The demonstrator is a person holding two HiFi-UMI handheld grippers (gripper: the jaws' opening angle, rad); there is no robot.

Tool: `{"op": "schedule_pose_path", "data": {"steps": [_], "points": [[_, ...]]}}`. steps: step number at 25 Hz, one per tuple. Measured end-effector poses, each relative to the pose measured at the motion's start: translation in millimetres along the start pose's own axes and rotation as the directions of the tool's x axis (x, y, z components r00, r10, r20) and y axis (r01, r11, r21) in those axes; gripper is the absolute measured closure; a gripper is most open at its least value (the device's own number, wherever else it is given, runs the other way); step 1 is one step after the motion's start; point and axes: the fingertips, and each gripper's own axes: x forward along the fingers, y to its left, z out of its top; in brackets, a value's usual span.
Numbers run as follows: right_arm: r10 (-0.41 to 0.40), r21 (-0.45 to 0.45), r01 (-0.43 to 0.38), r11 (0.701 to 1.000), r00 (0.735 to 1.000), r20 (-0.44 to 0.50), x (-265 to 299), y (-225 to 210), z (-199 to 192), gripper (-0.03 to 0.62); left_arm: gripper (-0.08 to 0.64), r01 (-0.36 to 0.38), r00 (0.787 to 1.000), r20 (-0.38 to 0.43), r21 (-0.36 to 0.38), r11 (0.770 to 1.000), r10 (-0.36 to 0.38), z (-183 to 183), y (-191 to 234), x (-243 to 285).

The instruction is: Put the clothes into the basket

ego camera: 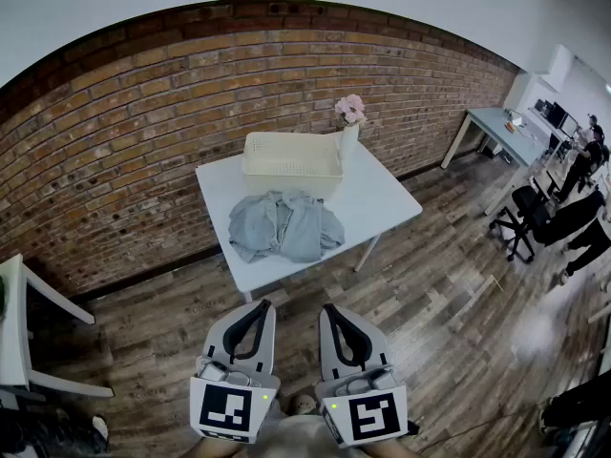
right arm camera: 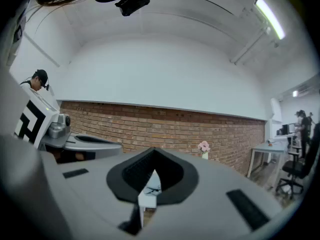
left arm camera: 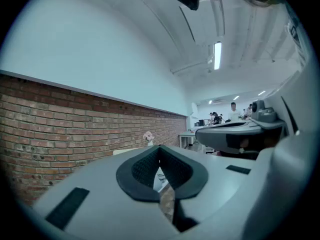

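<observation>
Fingers clenched, empty, on left gripper [ego camera: 258, 309] & right gripper [ego camera: 332, 311], both well short of the tabletop [ego camera: 387, 203], where the clothes [ego camera: 284, 225] lie heaped mid-tabletop, just before the basket [ego camera: 291, 175] at its far edge: reach not yet begun, so next = approach, open fingers over clothes.

1. Bright, even indoor light; in the left gripper view a ceiling tube lamp [left arm camera: 217, 55] glows overexposed above the brick wall [left arm camera: 75, 129]
2. In the head view, fisheye distortion bends the brick wall into an arc; a pale glare patch [ego camera: 537, 334] lies on the wooden floor [ego camera: 420, 284] well in front of it
3. The clothes [ego camera: 284, 225] before the wall show only soft fold shadows
4. Both gripper views go black at the corners, and their nearest foreground is out of focus
</observation>
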Motion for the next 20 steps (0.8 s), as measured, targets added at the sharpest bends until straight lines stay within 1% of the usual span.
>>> {"op": "schedule_pose_path", "data": {"steps": [5, 11, 15, 20], "points": [[-0.014, -0.005, 0.014, 1.0, 1.0, -0.005, 11, 5, -1, 0.588, 0.551, 0.002, 1.0, -0.001, 0.003, 1.0, -0.002, -2, 13, 2], [-0.045, -0.006, 0.045, 0.999, 0.999, -0.022, 18, 7, -10, 0.588, 0.551, 0.023, 1.0, -0.011, 0.003, 1.0, -0.023, -11, 22, 7], [-0.056, 0.014, 0.056, 0.998, 0.998, -0.026, 20, 10, -16, 0.586, 0.551, 0.039, 0.999, -0.021, 0.005, 0.999, -0.039, -16, 26, 6], [-0.072, 0.012, 0.072, 0.997, 0.997, -0.025, 22, 14, -17, 0.586, 0.551, 0.044, 0.999, -0.026, 0.007, 0.999, -0.044, -20, 35, 5]]}}
